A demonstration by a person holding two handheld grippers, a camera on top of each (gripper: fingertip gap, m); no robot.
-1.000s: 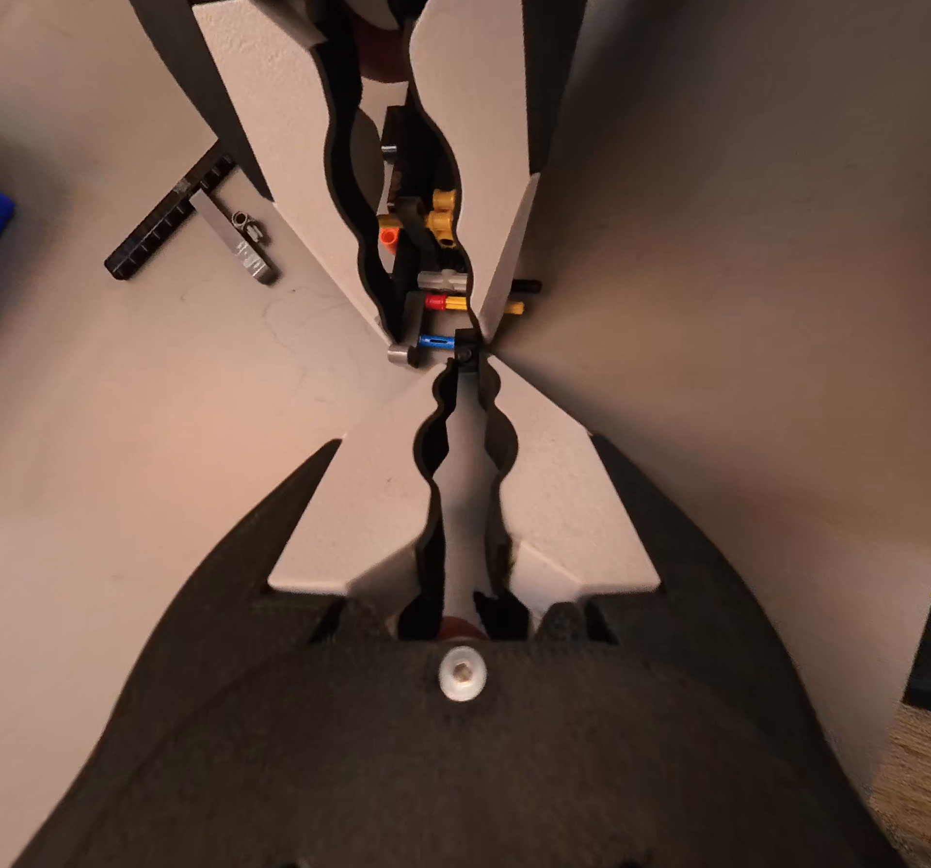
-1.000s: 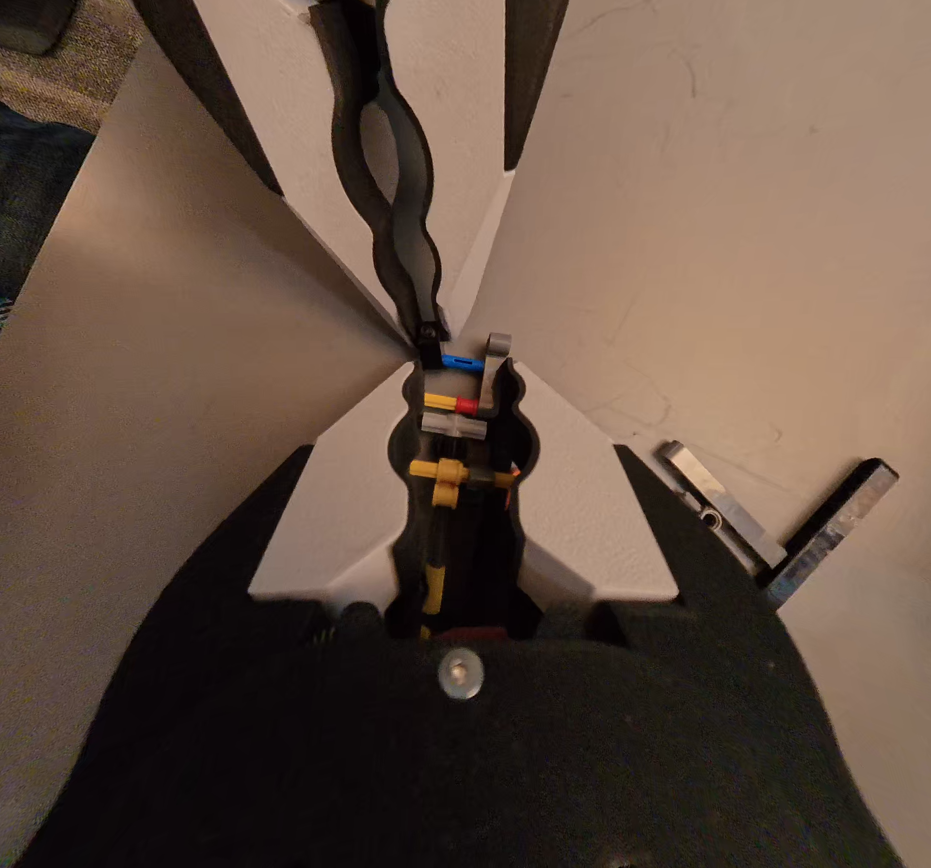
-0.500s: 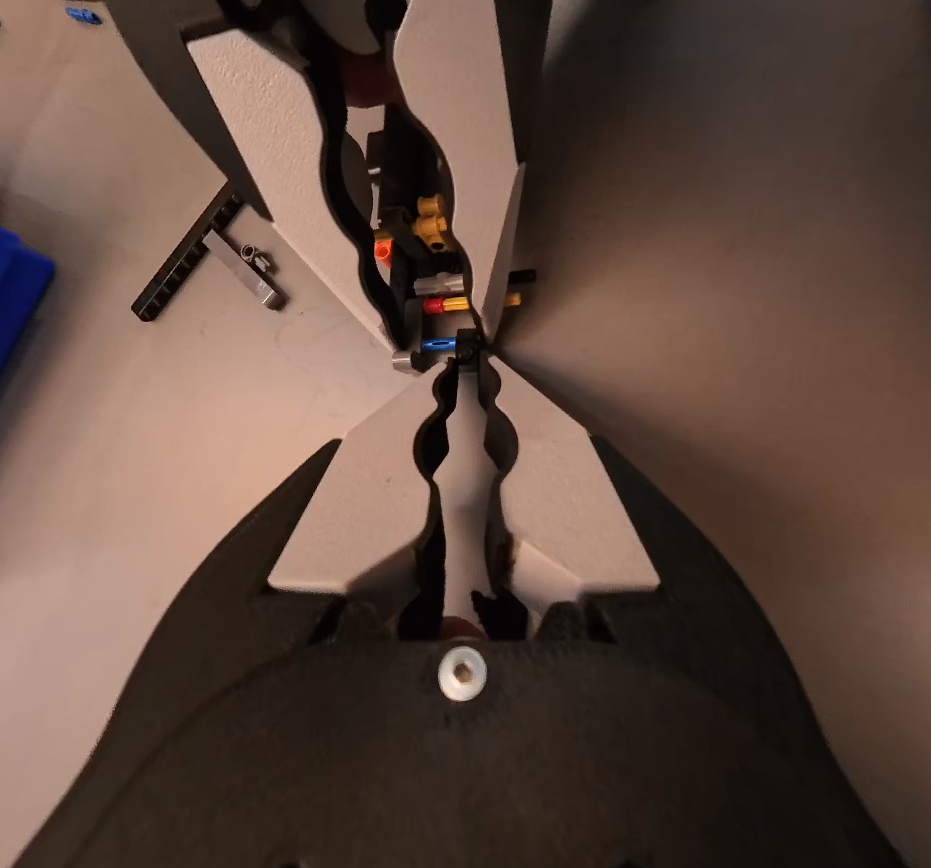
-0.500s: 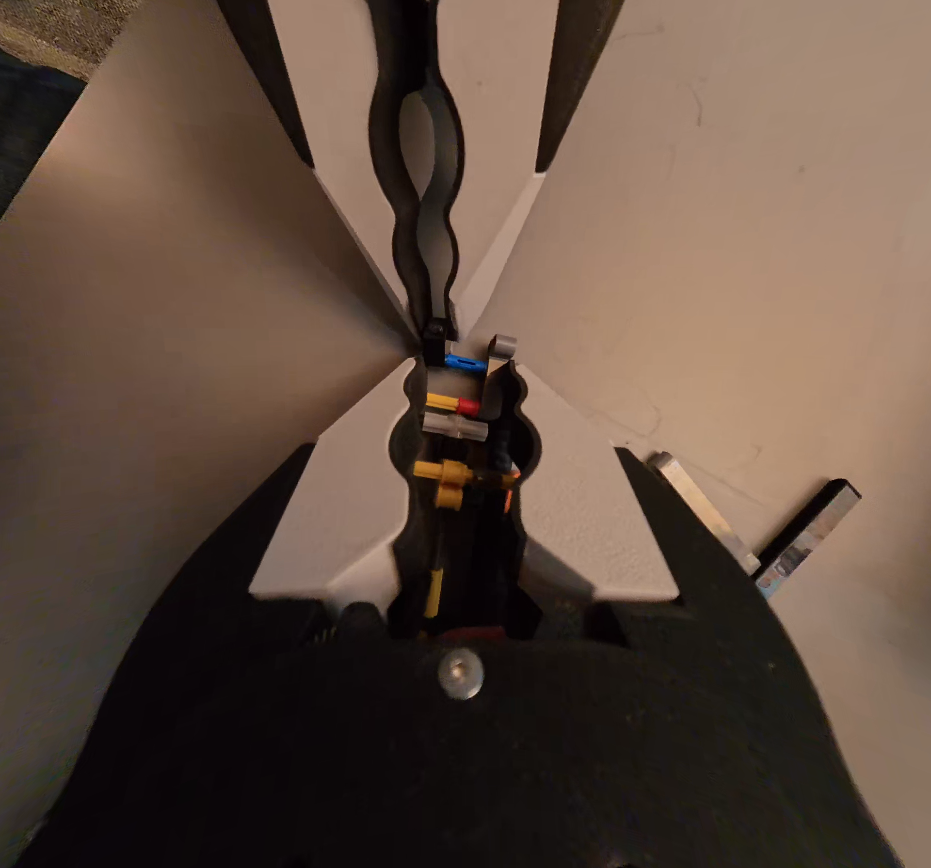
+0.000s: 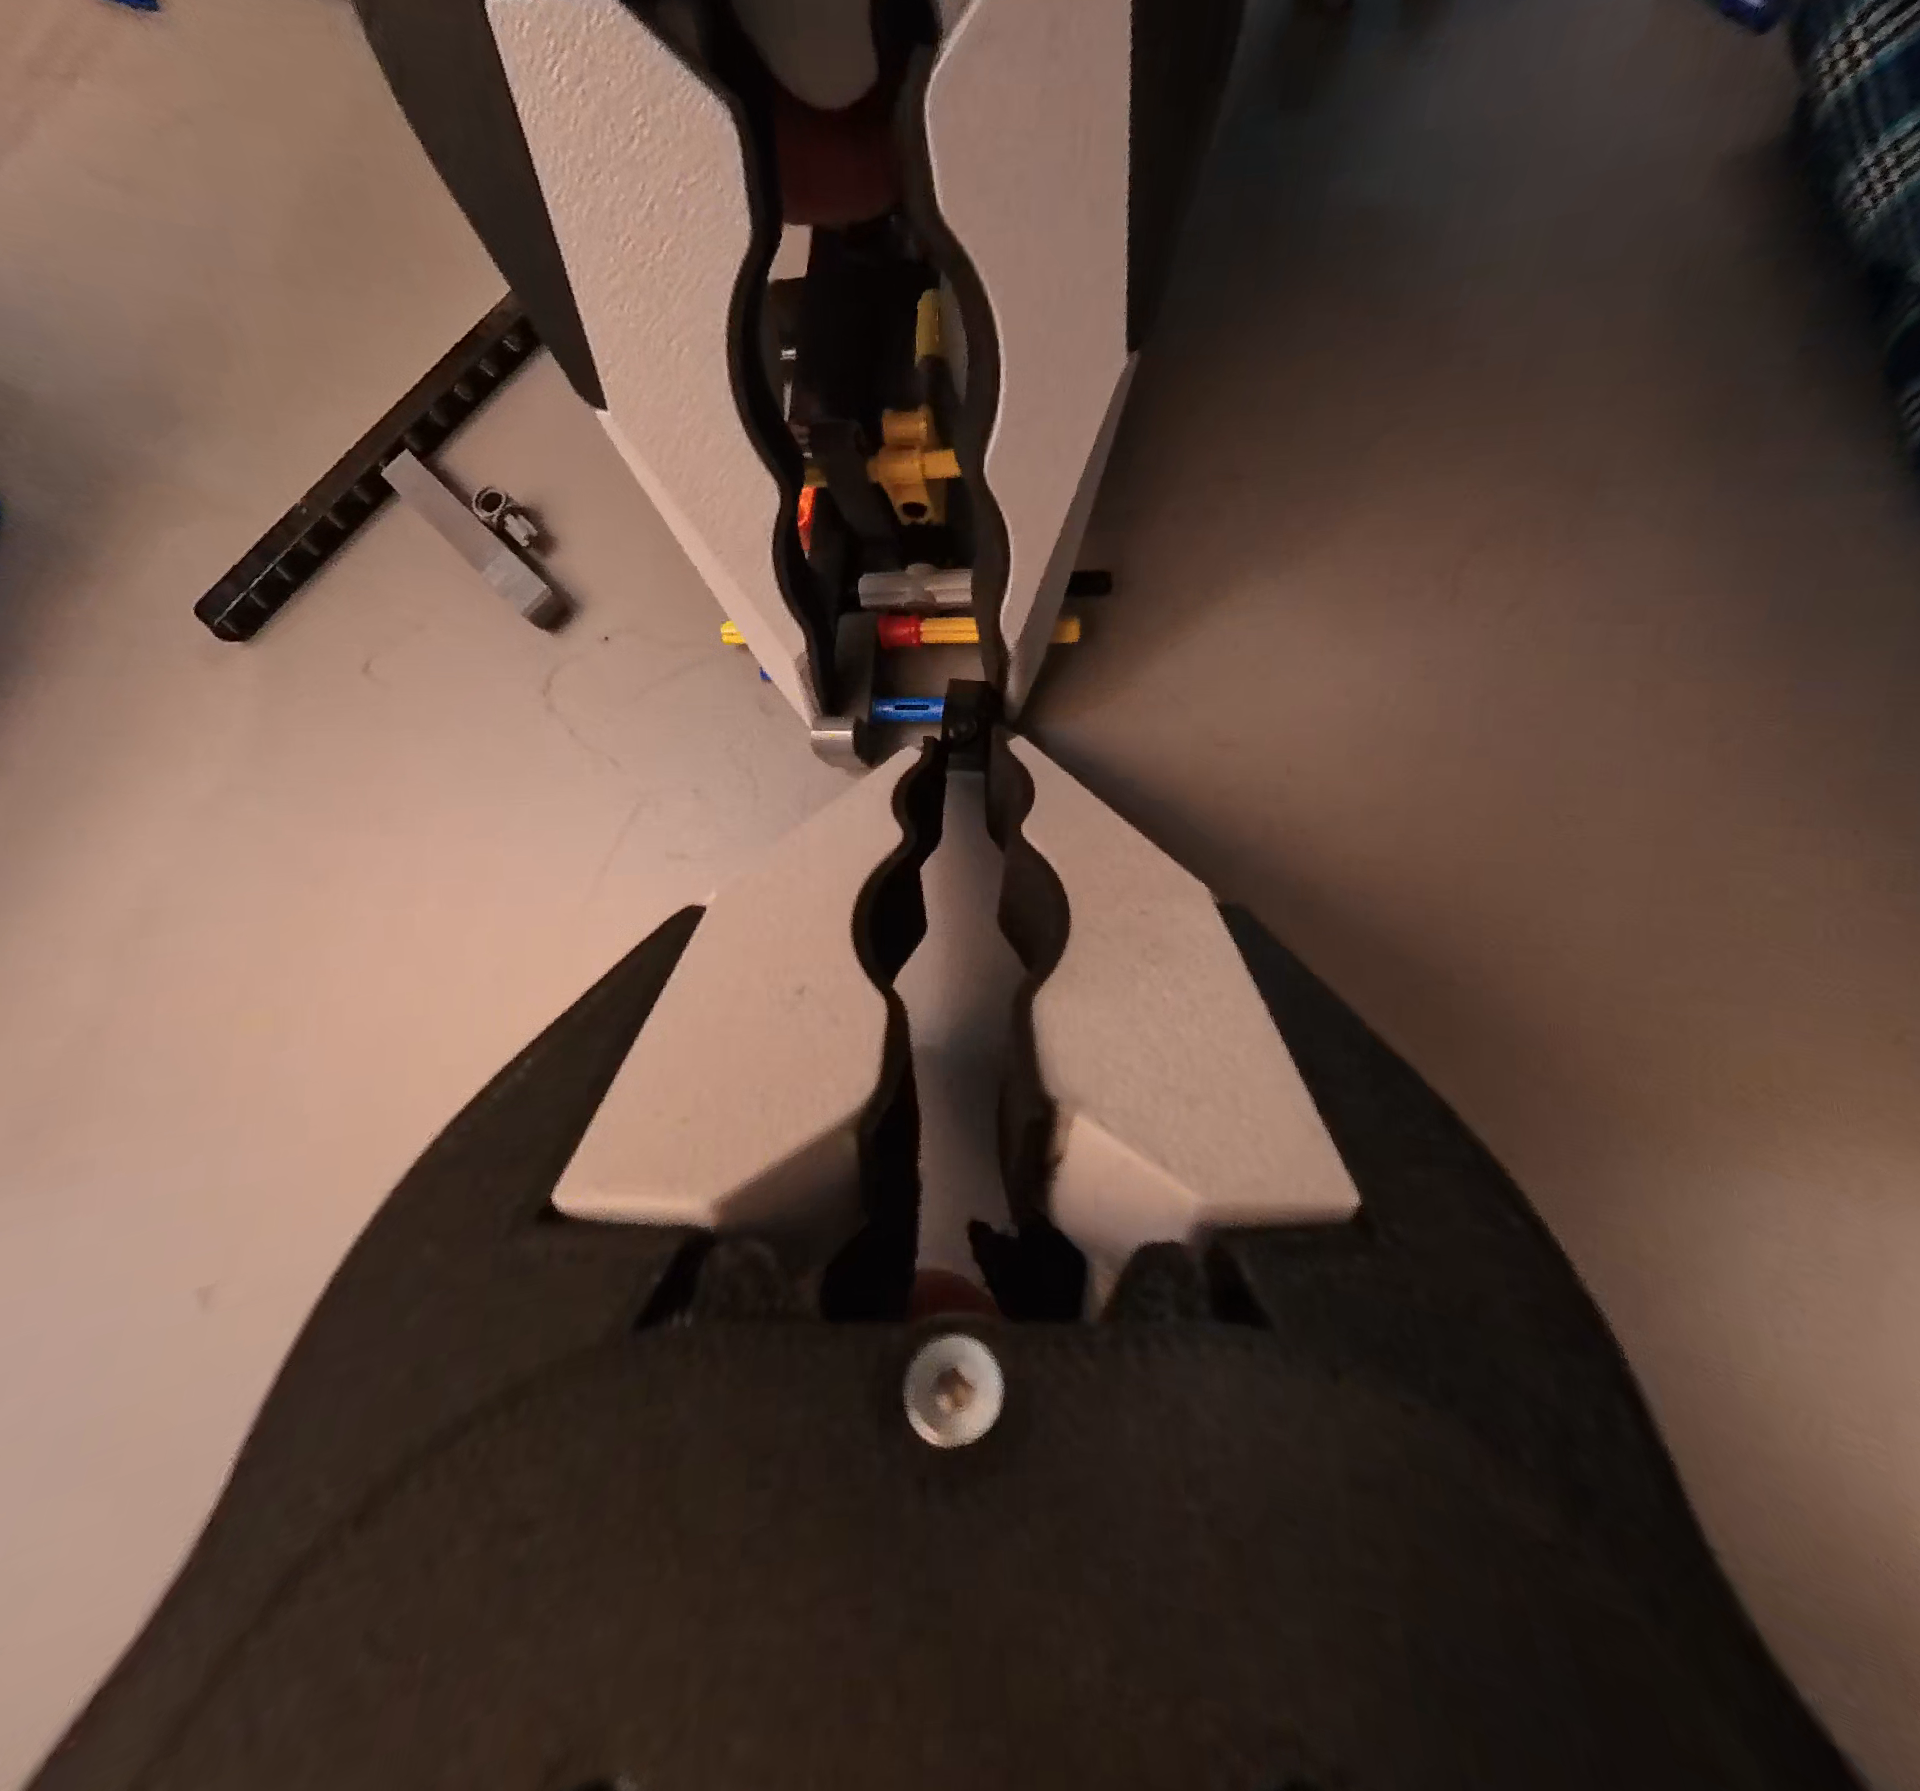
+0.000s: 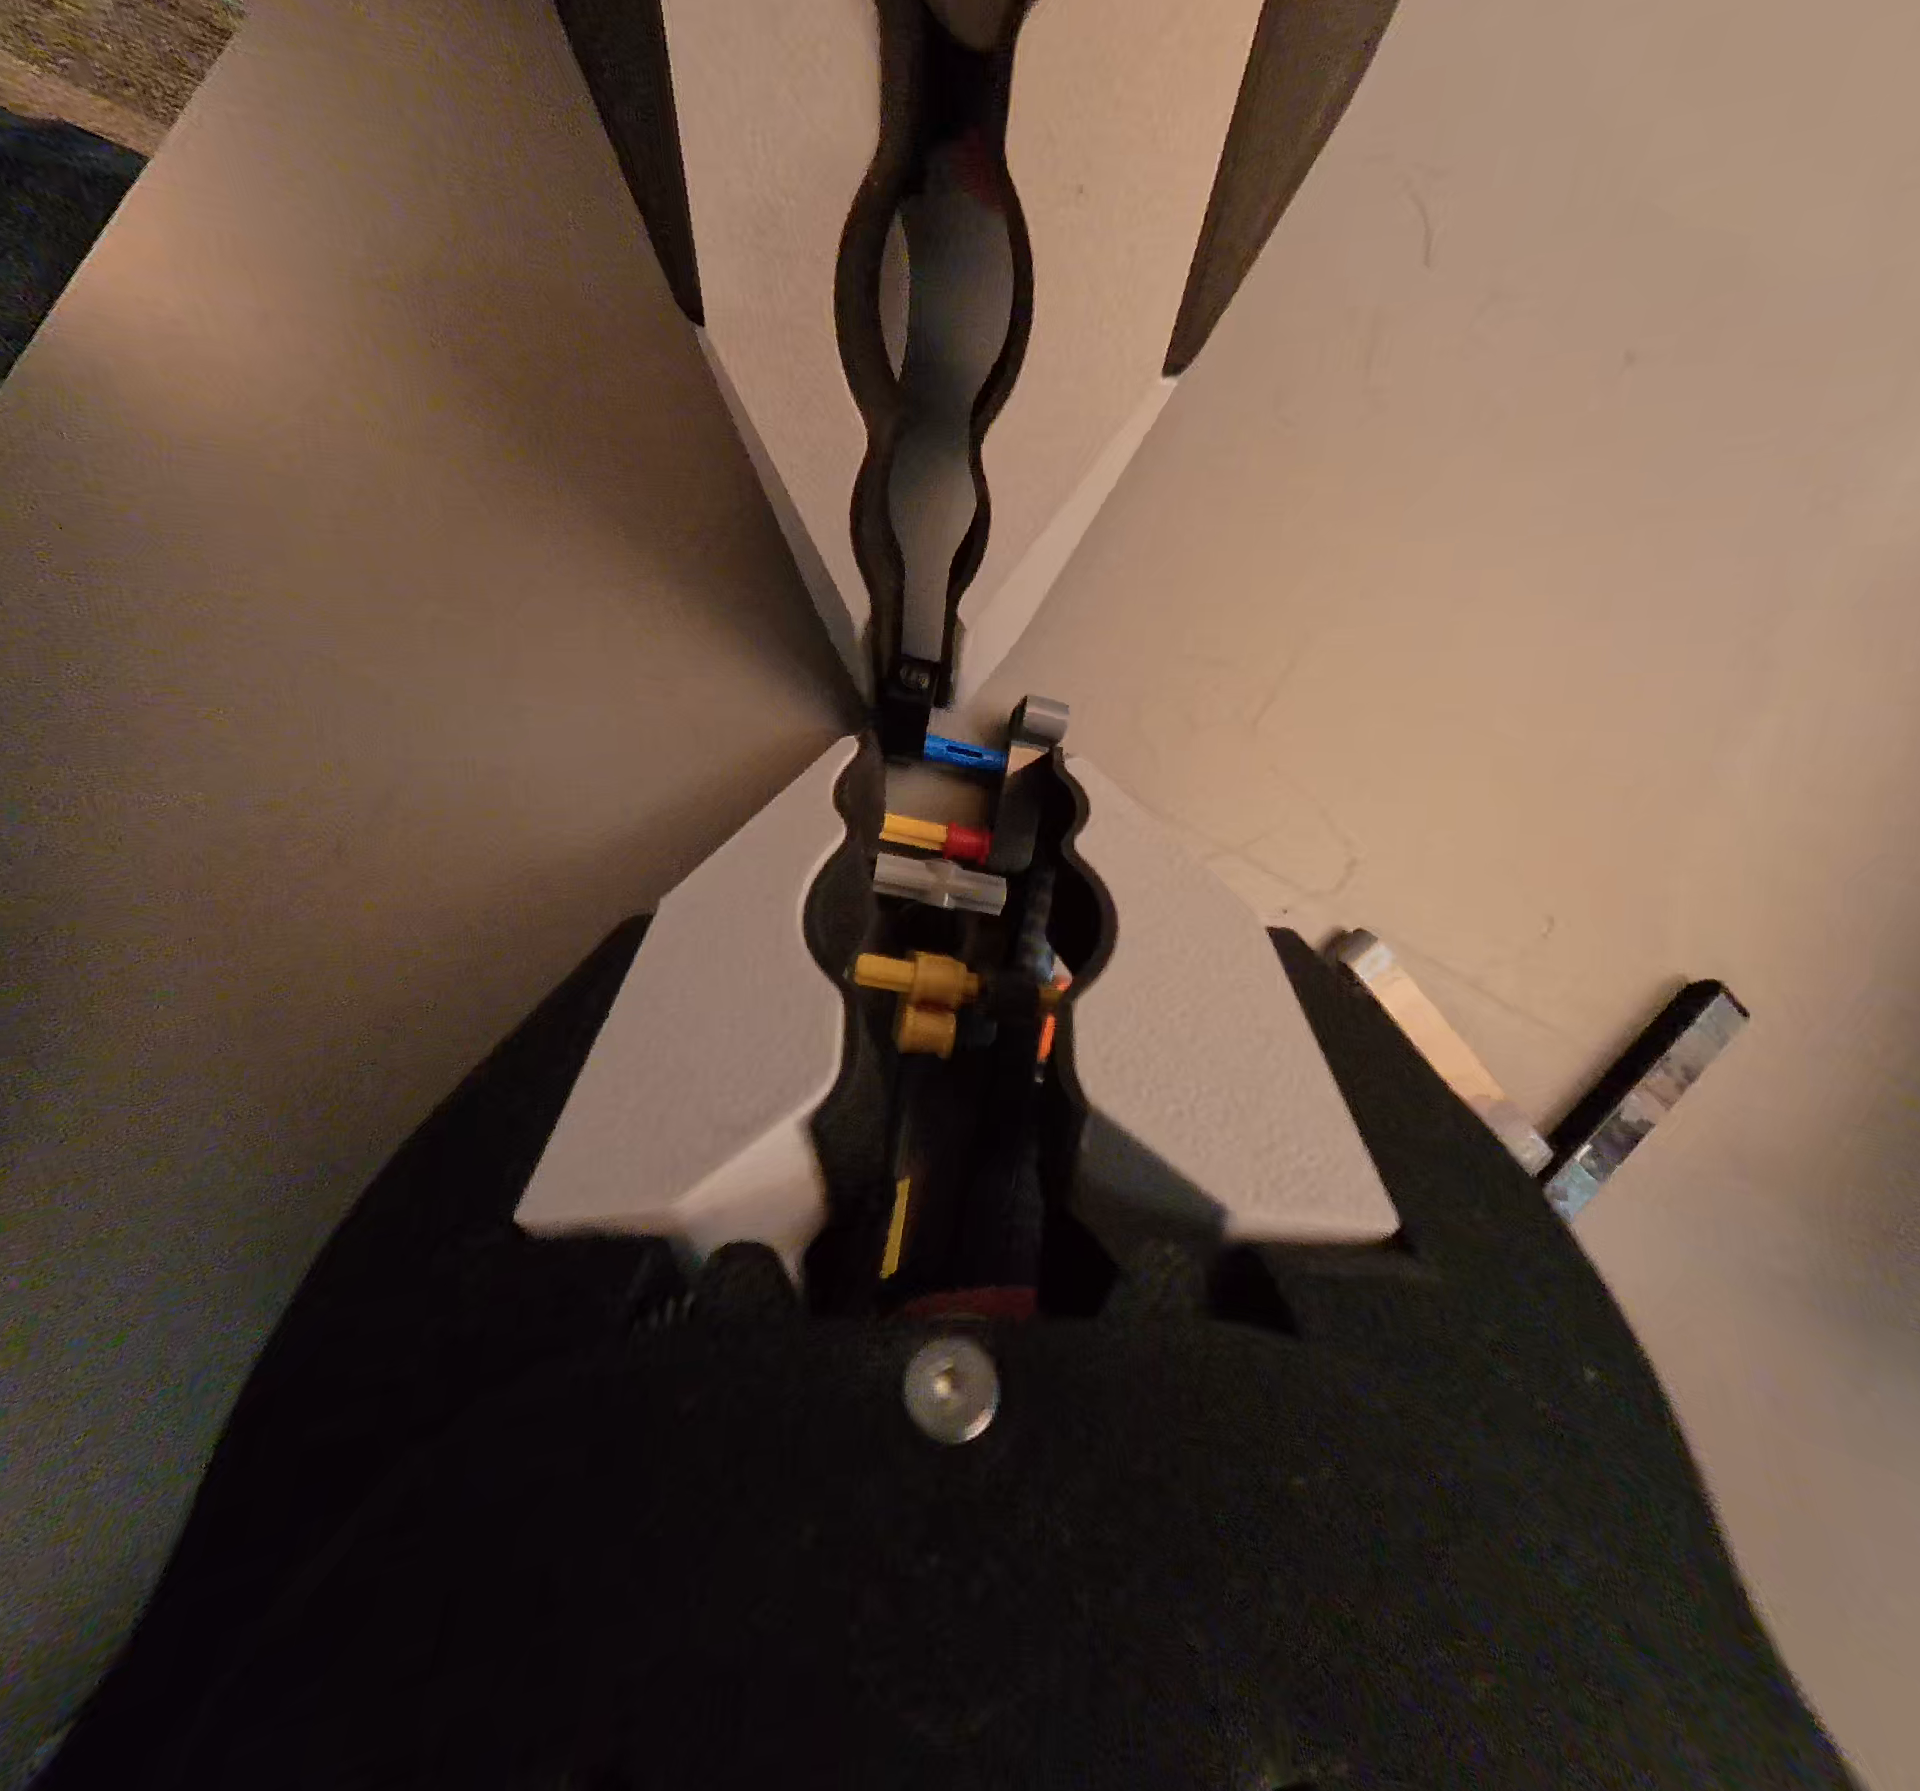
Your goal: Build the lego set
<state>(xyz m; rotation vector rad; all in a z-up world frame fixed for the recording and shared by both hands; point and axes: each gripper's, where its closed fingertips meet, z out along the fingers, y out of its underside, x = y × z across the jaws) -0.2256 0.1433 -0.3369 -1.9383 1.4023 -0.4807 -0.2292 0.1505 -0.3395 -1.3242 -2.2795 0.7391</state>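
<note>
The 2 grippers meet tip to tip above the table (image 5: pixel 312 910). The right gripper (image 6: pixel 951 765) is clamped on the lego assembly (image 6: pixel 940 894), a light, rigid cluster of black beams and coloured pins that likely pops apart if twisted. The left gripper (image 5: pixel 961 754) pinches a small black piece (image 5: pixel 968 718) against the blue pin (image 5: pixel 906 708). Best held by the beams, not the pins. A black beam (image 5: pixel 353 505) and grey beam (image 5: pixel 473 541) lie aside.

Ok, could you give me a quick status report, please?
Left gripper shut on small black piece. Right gripper shut on lego assembly. Piece meets blue pin. Nothing blocking.
</note>
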